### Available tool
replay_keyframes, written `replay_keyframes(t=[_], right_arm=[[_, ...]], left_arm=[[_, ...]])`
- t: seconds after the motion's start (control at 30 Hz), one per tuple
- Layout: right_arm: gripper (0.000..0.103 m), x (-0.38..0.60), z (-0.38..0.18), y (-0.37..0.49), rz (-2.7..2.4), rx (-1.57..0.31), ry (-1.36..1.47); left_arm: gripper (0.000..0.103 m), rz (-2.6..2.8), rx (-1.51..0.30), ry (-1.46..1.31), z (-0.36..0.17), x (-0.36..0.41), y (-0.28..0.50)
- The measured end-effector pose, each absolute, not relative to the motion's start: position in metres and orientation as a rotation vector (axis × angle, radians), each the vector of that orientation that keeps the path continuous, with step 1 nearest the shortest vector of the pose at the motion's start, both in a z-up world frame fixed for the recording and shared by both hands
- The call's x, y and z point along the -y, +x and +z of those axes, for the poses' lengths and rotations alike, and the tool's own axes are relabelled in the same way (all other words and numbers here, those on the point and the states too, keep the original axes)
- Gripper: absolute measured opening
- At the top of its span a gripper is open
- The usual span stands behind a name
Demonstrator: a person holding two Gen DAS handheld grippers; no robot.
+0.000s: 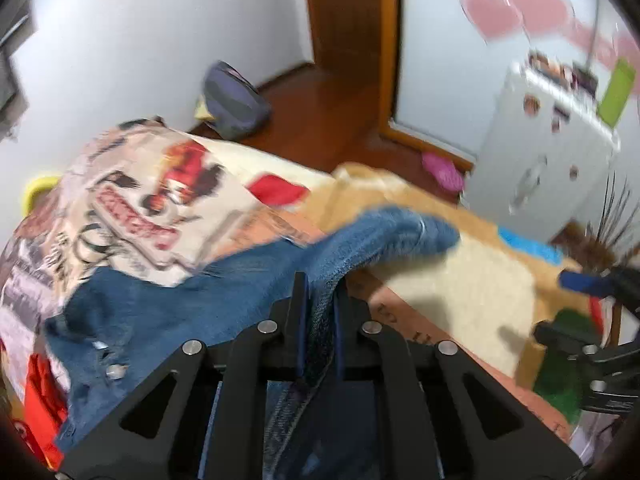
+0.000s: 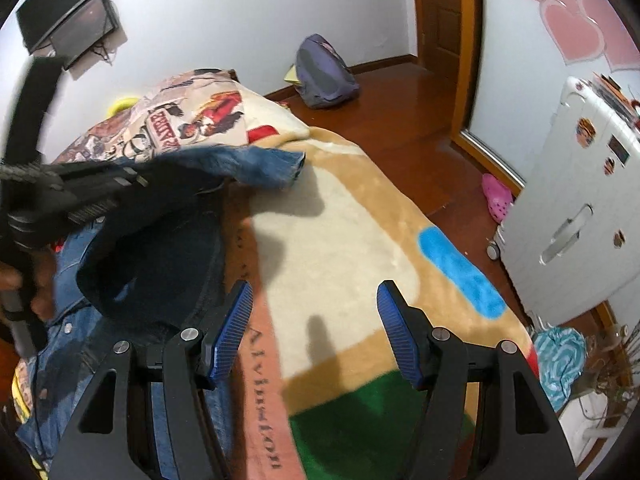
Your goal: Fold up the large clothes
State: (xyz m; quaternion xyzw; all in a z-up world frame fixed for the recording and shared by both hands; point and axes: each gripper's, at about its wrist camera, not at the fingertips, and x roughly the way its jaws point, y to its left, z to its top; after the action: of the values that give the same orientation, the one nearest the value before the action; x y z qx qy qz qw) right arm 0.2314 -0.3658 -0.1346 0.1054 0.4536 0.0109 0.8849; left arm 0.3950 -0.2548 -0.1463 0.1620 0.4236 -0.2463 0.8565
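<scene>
A blue denim garment (image 1: 168, 300) lies across the bed. My left gripper (image 1: 320, 292) is shut on a fold of the denim and holds it lifted; a sleeve end (image 1: 420, 232) hangs out to the right. In the right wrist view the denim (image 2: 256, 164) drapes at the left, with the left gripper (image 2: 60, 192) above it. My right gripper (image 2: 316, 308) is open and empty over the blanket (image 2: 340, 216), just right of the denim's dark edge (image 2: 168, 264).
A printed pillow (image 1: 140, 184) lies at the bed's head. A white suitcase (image 2: 580, 184) stands right of the bed, a pink shoe (image 2: 496, 196) and a purple backpack (image 2: 324, 72) on the wood floor. A wooden door frame (image 2: 464, 48) is behind.
</scene>
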Motion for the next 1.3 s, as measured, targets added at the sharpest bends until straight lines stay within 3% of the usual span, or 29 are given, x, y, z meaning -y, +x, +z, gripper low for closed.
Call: replay_keyframes(t=[0.23,0.37,0.63,0.73,0.8,0.97,1.3], right_arm=[[0.061,0.334,-0.113,0.252,0.117,-0.894,0.197],[0.061,0.303,-0.104,0.270,0.205,-0.876,0.172],[0.065,0.232,-0.153,0.301,0.337,-1.042,0.063],[0.065,0.216,-0.184,0.303,0.351,-1.136,0.008],[0.073,0.216,-0.189,0.299,0.335,-1.117,0.015],[0.074,0.223,-0.192,0.298,0.339,-1.134,0.051],[0.074,0.216,-0.189,0.300,0.307,-1.126,0.036]], left_arm=[[0.009,-0.412,-0.779,0.214,-0.076,0.151,0.381],[0.009,-0.326,-0.781,0.181,-0.069,0.093,0.367],[0.006,-0.184,-0.940,0.060,-0.135,-0.002,0.325],[0.010,-0.143,-1.016,0.004,-0.172,-0.029,0.313],[0.015,-0.125,-1.053,-0.041,-0.192,-0.043,0.304],[0.037,-0.082,-1.052,-0.130,-0.214,-0.066,0.280],[0.039,-0.038,-1.032,-0.362,-0.218,-0.114,0.260]])
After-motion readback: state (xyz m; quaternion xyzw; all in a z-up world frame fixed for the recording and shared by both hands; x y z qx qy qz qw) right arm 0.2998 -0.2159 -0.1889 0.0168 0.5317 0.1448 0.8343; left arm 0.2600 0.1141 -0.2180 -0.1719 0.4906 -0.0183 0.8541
